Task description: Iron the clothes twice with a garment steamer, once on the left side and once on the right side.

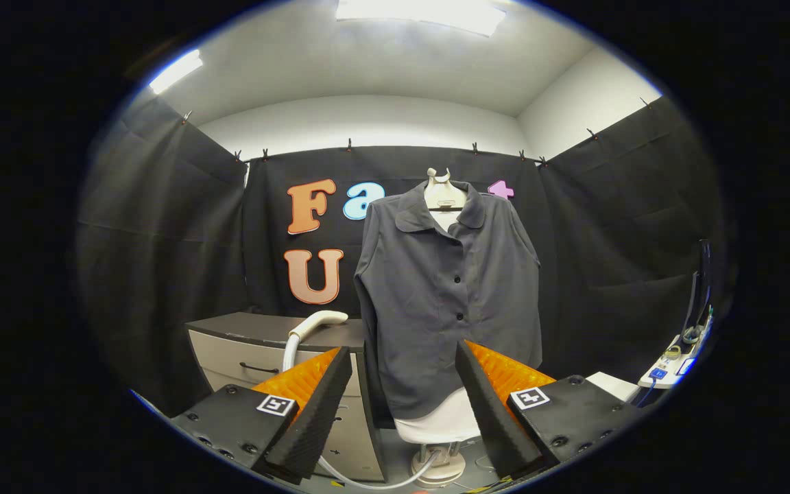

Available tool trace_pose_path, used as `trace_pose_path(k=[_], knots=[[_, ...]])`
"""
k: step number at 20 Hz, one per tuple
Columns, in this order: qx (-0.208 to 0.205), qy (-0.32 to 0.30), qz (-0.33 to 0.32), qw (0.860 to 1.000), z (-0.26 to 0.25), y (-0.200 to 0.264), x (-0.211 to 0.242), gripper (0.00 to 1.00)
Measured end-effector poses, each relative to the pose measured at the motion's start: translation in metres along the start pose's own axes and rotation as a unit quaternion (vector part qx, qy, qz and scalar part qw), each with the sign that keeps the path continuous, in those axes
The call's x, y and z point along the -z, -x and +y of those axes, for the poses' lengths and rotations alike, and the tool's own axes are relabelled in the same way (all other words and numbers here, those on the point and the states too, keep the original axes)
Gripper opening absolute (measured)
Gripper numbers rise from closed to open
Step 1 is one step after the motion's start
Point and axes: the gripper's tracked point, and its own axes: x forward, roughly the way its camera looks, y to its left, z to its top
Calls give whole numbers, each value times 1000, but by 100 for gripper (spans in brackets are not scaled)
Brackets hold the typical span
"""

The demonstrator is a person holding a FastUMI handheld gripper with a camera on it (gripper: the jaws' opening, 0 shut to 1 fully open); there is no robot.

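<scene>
A recording booth: black cloth walls (pixel 162 233) clipped up, a shirt on a mannequin (pixel 446 302).

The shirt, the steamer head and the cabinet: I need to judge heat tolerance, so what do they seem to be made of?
The shirt looks like thin matte woven fabric, grey, draping in soft folds; the fibre cannot be told. The steamer head looks like smooth white plastic with a slight sheen, on a pale flexible hose. The cabinet seems laminated board, dark top, light drawer fronts. The gripper is open, holding nothing.
</scene>
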Motion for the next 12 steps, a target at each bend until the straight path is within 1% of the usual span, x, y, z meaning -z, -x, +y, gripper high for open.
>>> trace_pose_path(k=[3,12], knots=[[-3,-1,-1,1000,1,-2,-1,98],[8,-3,-2,1000,-2,-5,0,98]])
